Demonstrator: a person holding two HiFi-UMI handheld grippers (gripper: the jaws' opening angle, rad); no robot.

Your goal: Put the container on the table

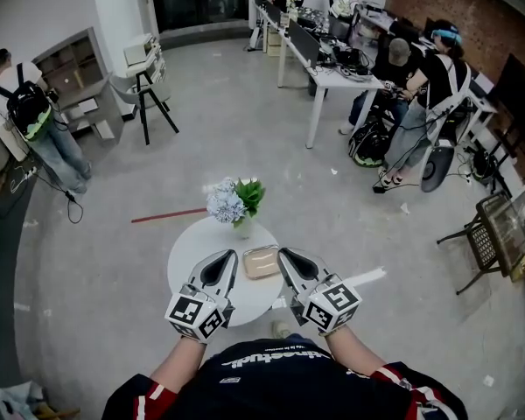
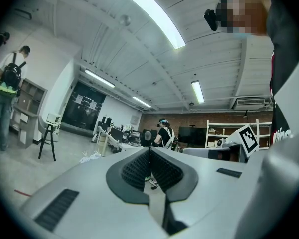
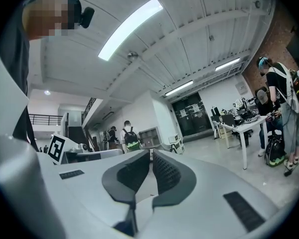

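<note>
Closest to the camera is the person's dark shirt (image 1: 280,374), with both forearms reaching out over a small round white table (image 1: 197,248). Each hand holds a gripper above the table's near edge. The left gripper (image 1: 233,254) has its jaws pressed together at the tips; the left gripper view (image 2: 149,151) shows nothing between them. The right gripper (image 1: 282,252) has its jaws drawn almost together, and the right gripper view (image 3: 151,156) shows only a thin slit between the pads, with nothing in it. The container (image 1: 261,262), a flat tan rectangular box, lies on the table right of the middle, near the right edge. From above, its short sides sit just beside the two grippers' tips, one at each side, and neither gripper holds it. A vase of pale blue flowers with green leaves (image 1: 234,201) stands at the table's far edge. On the grey floor beyond lies a strip of red tape (image 1: 168,215).
</note>
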